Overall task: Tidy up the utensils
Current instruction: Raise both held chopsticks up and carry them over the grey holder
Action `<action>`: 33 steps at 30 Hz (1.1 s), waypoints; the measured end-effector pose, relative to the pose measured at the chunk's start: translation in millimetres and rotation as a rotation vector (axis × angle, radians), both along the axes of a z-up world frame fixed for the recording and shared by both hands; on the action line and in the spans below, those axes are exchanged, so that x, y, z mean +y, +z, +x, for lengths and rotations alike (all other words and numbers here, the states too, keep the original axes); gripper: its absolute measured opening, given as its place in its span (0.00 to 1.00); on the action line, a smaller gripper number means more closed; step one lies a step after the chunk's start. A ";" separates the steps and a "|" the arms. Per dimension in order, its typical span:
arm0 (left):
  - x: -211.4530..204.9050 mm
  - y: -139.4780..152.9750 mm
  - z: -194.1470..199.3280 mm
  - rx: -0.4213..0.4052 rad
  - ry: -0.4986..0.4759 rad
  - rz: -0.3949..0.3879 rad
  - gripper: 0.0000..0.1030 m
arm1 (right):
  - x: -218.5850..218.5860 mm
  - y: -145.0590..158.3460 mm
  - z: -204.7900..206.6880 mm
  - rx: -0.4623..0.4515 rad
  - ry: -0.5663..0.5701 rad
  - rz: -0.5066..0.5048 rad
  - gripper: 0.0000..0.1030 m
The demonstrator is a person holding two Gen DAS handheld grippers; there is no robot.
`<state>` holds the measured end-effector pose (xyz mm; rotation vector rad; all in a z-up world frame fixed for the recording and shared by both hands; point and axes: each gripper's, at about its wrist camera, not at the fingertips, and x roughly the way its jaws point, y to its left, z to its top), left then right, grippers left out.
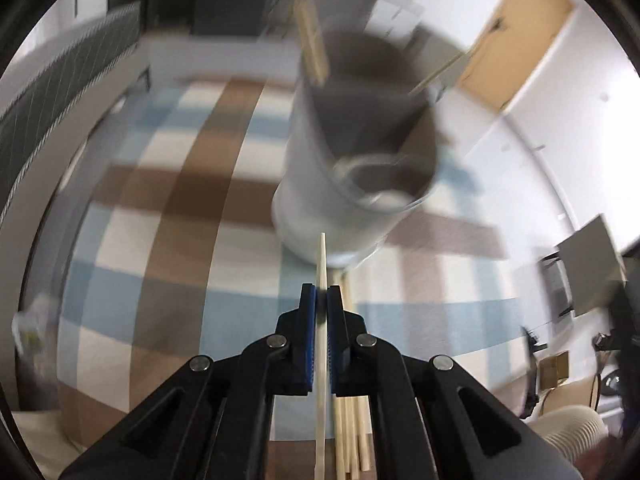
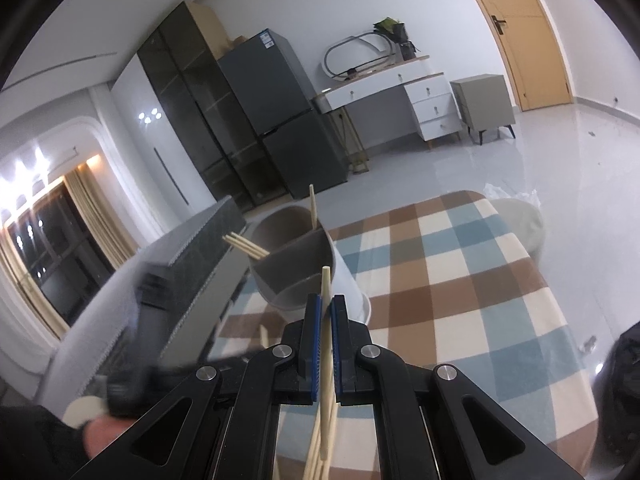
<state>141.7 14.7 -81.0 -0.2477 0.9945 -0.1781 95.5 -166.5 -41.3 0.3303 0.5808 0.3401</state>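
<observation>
A white utensil holder [image 1: 304, 184] with a brown divided inside stands on the checked tablecloth [image 1: 160, 208], blurred in the left wrist view. My left gripper [image 1: 322, 294] is shut on a pale chopstick [image 1: 322, 256] whose tip points at the holder's base. Several loose chopsticks [image 1: 352, 432] lie on the cloth beneath it. In the right wrist view my right gripper [image 2: 326, 302] is shut on another chopstick [image 2: 325, 280], just in front of the holder [image 2: 348, 280]. Chopsticks [image 2: 246, 245] lean out of the holder's left compartment, and one [image 2: 313, 204] stands in the back.
A person's hand [image 2: 102, 436] shows blurred at the lower left. A grey patterned panel [image 2: 200, 248] runs along the table's left side. Beyond the table stand a dark fridge [image 2: 280, 120], a white dresser [image 2: 400, 92] and a wooden door [image 2: 528, 32].
</observation>
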 end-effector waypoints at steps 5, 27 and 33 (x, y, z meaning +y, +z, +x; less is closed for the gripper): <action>-2.7 15.2 -11.2 -0.109 -0.063 -0.035 0.00 | 17.6 -4.9 -3.3 0.008 0.023 -0.053 0.04; 28.2 148.5 37.0 -0.462 -0.089 -0.188 0.00 | 52.1 103.4 46.4 -0.178 0.077 -0.110 0.04; 28.8 171.7 89.3 -0.552 -0.089 -0.183 0.00 | 57.9 138.6 96.2 -0.230 0.074 -0.100 0.04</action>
